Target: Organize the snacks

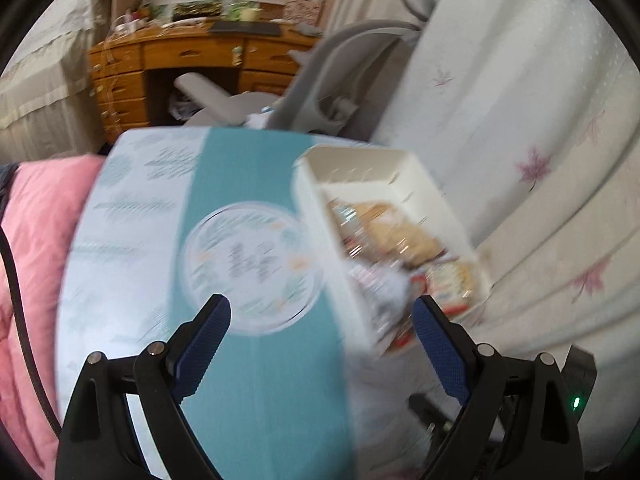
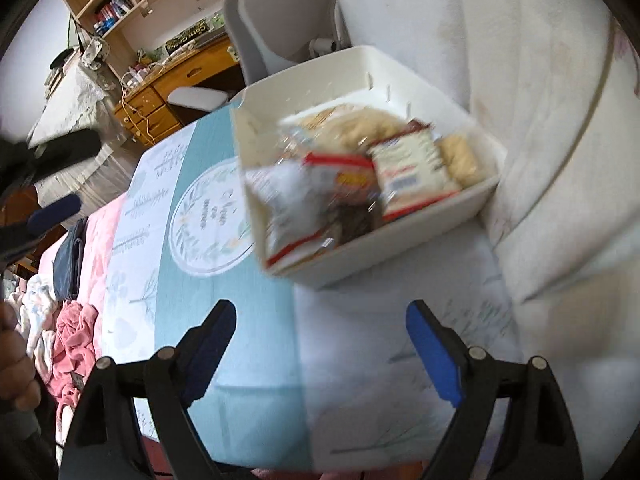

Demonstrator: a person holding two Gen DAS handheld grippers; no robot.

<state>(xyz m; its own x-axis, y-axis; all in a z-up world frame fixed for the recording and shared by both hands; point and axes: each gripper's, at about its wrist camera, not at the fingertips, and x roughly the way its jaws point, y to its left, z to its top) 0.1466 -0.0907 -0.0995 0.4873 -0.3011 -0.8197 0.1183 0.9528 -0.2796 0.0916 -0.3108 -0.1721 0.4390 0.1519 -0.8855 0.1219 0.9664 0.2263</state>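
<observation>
One rectangular white plastic bin of crinkly snack packets sits ahead of the right gripper, whose ribbed blue pads stand apart, empty. The left gripper gapes too, bin ahead-right. Packets too blurred to count.

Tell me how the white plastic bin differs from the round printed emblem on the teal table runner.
The white plastic bin is a raised box with walls; the round printed emblem is flat on the teal runner. The bin is rectangular and plain white; the emblem is oval-looking with leaf patterns and lettering. The bin holds snack packets; nothing lies on the emblem. Both are on the same table, side by side.
</observation>
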